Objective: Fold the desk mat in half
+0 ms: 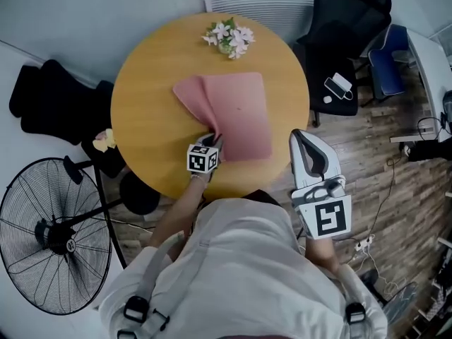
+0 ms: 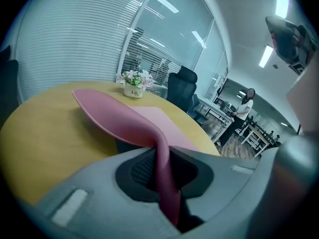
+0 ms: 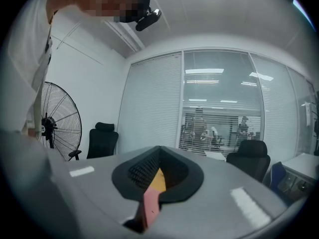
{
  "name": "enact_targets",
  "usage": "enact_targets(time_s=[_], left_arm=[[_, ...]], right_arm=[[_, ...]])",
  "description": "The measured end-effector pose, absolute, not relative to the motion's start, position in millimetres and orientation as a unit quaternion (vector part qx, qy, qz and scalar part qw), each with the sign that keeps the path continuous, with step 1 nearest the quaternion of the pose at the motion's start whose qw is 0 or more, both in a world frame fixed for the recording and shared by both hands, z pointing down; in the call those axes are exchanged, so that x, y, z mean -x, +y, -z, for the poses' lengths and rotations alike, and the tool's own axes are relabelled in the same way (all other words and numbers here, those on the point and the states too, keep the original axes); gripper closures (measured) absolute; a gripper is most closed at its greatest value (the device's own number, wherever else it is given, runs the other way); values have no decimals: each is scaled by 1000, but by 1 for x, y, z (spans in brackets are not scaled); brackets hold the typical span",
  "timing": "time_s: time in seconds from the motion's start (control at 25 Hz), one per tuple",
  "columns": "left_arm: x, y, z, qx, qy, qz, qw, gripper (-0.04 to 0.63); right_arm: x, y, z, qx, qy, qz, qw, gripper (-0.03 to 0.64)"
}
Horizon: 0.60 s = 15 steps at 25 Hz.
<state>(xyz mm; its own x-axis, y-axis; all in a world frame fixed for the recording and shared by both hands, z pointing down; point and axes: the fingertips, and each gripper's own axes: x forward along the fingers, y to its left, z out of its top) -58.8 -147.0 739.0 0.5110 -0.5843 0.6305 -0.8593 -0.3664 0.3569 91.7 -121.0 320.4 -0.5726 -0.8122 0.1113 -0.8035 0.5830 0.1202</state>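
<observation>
A round wooden bench (image 1: 141, 104) carries the pink desk mat (image 1: 247, 115) at its middle, the mat's left part lifted and curling toward the right. The right tool (image 1: 299, 137) hangs off the bench's near right edge, jaws together, gripping nothing. The left tool (image 1: 215, 141) is clenched on the mat's near-left corner. A small flower pot (image 1: 229, 41) stands behind the mat.
</observation>
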Motion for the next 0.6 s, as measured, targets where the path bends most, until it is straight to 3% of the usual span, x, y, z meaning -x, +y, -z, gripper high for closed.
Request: enact_targets(time_s=[0.6], left_arm=[[-5,-152,-762,-821,-393,-251,328,548]], right_arm=[[-113,-124,-321,-470,-879,28,72,612]])
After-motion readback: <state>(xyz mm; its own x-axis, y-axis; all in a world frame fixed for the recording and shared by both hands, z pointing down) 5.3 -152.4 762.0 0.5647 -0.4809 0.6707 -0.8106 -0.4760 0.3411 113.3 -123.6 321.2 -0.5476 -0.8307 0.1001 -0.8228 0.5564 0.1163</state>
